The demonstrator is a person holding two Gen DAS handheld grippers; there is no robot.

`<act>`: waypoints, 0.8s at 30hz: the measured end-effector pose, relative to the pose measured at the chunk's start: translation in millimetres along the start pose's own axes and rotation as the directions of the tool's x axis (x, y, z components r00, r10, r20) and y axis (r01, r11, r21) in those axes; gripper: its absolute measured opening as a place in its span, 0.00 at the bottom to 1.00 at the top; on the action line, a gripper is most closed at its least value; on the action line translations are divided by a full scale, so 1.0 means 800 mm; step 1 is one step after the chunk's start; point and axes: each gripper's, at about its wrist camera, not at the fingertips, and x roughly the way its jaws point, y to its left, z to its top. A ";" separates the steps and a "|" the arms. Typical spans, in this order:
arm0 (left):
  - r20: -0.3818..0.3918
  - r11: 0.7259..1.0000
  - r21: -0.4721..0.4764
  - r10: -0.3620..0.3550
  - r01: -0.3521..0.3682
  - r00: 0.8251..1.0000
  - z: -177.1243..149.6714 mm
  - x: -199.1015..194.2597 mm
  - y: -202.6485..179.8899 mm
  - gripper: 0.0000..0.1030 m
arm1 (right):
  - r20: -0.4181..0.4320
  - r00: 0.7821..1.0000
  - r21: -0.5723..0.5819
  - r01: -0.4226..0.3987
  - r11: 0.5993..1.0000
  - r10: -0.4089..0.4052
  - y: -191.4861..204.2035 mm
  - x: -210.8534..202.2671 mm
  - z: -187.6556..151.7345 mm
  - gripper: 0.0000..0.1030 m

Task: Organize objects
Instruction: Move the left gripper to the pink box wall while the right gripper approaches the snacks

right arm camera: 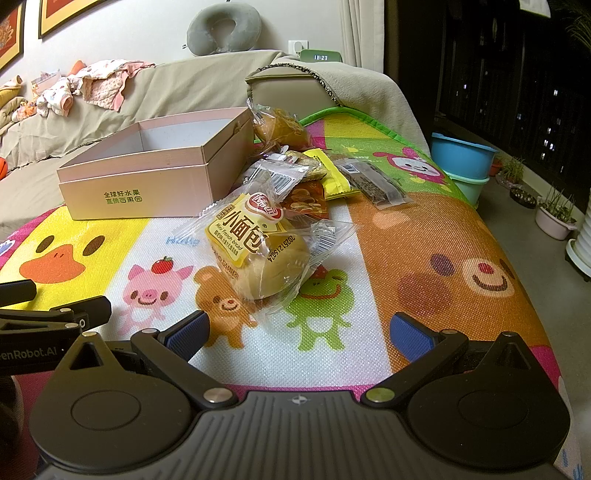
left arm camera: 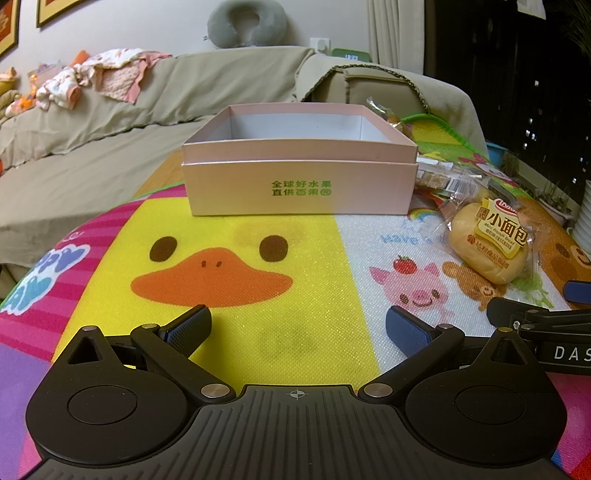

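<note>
Lying just ahead of right hand-held gripper point(right arm camera: 297, 328): bread packet point(right arm camera: 258, 251).

Both cams sit low on the hand-held grippers, tilted down over the cartoon mat point(left arm camera: 295, 229), facing the sofa point(left arm camera: 110, 122) and far wall. Left wrist view looks straight at the pink box point(left arm camera: 299, 188) front, duck print close below. Right wrist view sits further right — box point(right arm camera: 147, 184) seen at an angle, bread pack point(right arm camera: 258, 251) near, centre. Shared: box, bread pack point(left arm camera: 487, 243), pig print, sofa, neck pillow point(right arm camera: 223, 29) — each cam also catches the other gripper at its edge.
</note>
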 end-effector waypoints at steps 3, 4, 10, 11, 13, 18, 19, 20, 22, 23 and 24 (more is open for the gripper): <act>-0.001 1.000 -0.001 0.000 0.000 1.000 0.001 0.000 0.002 1.00 | -0.001 1.000 0.001 -0.001 1.000 0.001 0.000 0.000 0.000 1.00; 0.000 1.000 0.000 0.002 -0.002 1.000 0.001 0.000 0.000 1.00 | -0.001 1.000 0.000 0.000 1.000 0.000 0.000 0.000 0.001 1.00; 0.000 1.000 -0.001 0.005 -0.005 1.000 0.002 0.001 -0.001 1.00 | -0.001 1.000 0.000 0.000 1.000 0.000 0.001 0.000 0.001 1.00; 0.000 1.000 0.000 0.006 -0.006 1.000 0.002 0.001 -0.001 1.00 | -0.001 1.000 0.000 0.001 1.000 -0.001 0.001 0.000 0.001 1.00; -0.001 1.000 0.001 0.008 -0.008 1.000 0.002 0.001 -0.001 1.00 | -0.001 1.000 0.001 0.000 1.000 0.000 0.001 0.001 0.001 1.00; 0.000 1.000 0.000 0.012 -0.012 1.000 0.003 0.000 -0.004 1.00 | 0.001 1.000 0.003 -0.001 1.000 0.001 0.000 0.004 0.000 1.00; 0.001 1.000 0.000 0.013 -0.013 1.000 0.001 -0.001 -0.003 1.00 | 0.001 1.000 0.003 -0.002 1.000 0.002 0.000 0.004 0.000 1.00; 0.001 1.000 -0.001 0.014 -0.014 1.000 0.001 -0.002 -0.004 1.00 | 0.001 1.000 0.004 -0.002 1.000 0.002 0.000 0.004 0.000 1.00; 0.000 1.000 -0.008 0.008 -0.008 1.000 0.001 -0.001 -0.004 1.00 | 0.000 1.000 0.003 -0.001 1.000 0.001 0.001 0.004 0.001 1.00; 0.000 1.000 -0.007 0.010 -0.010 1.000 0.001 -0.002 -0.005 1.00 | 0.000 1.000 0.002 0.000 1.000 0.000 0.001 0.004 0.001 1.00; 0.001 1.000 -0.008 0.010 -0.010 1.000 0.001 -0.001 -0.006 1.00 | 0.000 1.000 0.003 0.000 1.000 0.000 0.000 0.004 0.002 1.00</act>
